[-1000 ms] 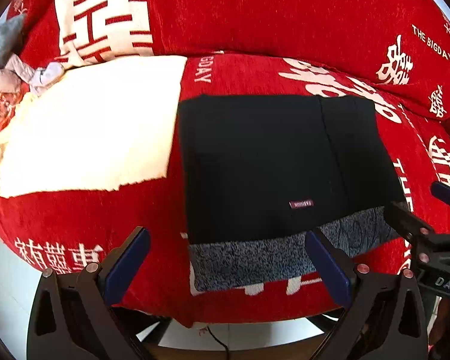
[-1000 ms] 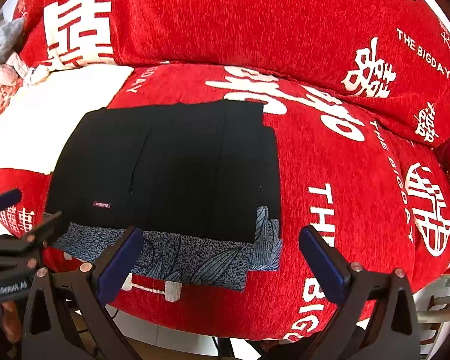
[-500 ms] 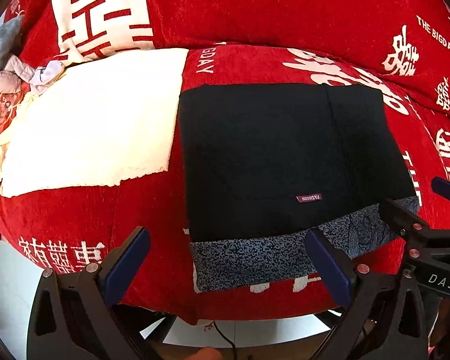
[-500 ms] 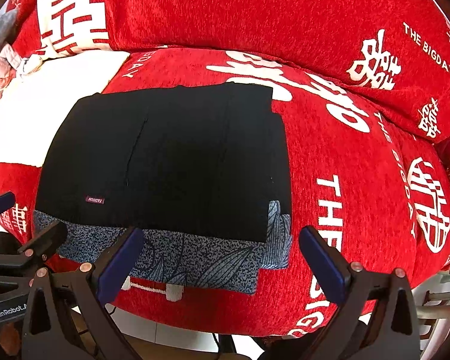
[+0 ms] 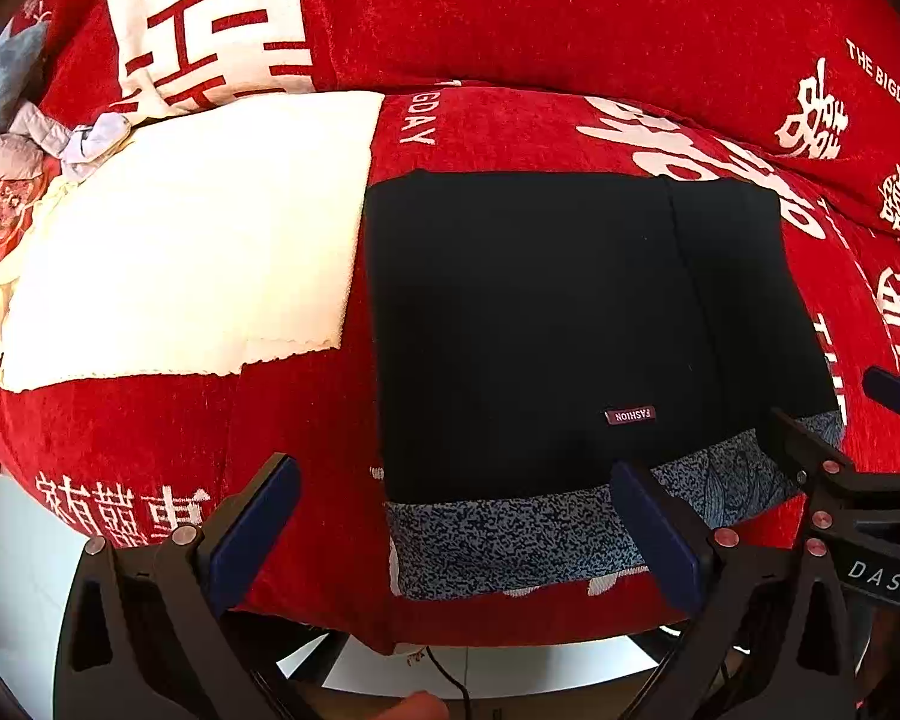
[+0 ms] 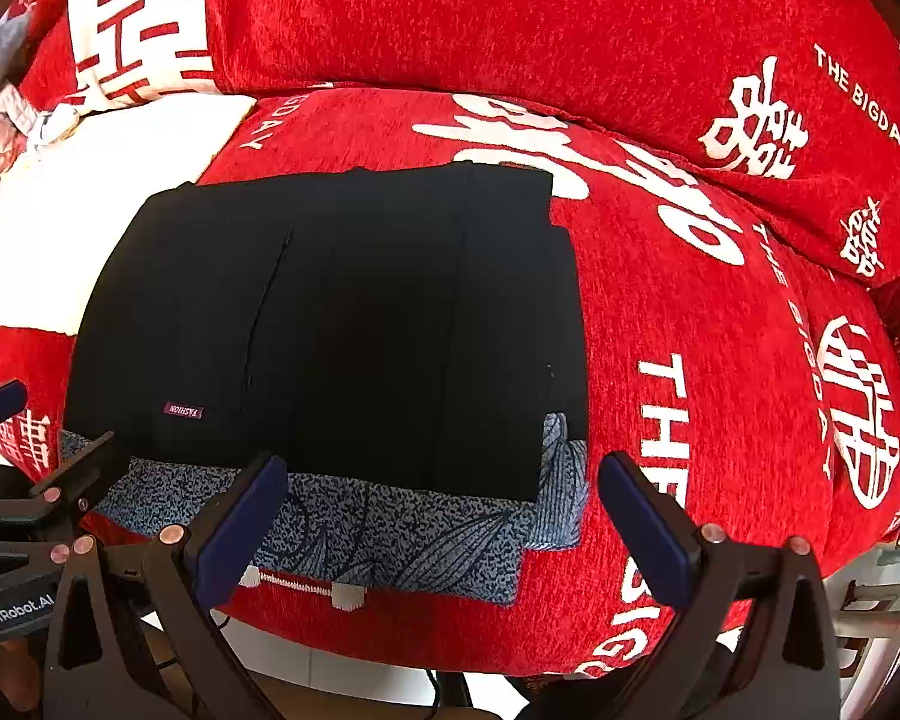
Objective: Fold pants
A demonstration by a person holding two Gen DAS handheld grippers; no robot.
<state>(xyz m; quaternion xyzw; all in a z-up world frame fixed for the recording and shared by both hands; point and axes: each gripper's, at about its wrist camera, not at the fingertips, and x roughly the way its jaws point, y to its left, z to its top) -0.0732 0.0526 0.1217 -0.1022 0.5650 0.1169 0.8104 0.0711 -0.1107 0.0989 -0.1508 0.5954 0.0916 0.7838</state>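
The black pants (image 5: 540,324) lie folded into a flat rectangle on the red sofa seat (image 5: 306,420). A blue patterned band (image 5: 510,534) runs along their near edge, and a small "FASHION" label (image 5: 630,416) sits above it. My left gripper (image 5: 450,480) is open in front of the near left part of the band, holding nothing. My right gripper (image 6: 444,471) is open before the band (image 6: 402,534) near the pants' (image 6: 360,324) right corner. Each view shows the other gripper at its side: right gripper (image 5: 828,402), left gripper (image 6: 60,414).
A white cloth (image 5: 180,240) is spread on the seat left of the pants. Crumpled clothes (image 5: 12,108) are piled at the far left. The red back cushion (image 5: 510,12) rises behind. The seat's front edge drops to a pale floor (image 5: 6,540), with a thin cable (image 5: 444,672) below.
Both grippers have drifted slightly closer to the pants' near edge and stay open. The pants have not moved.
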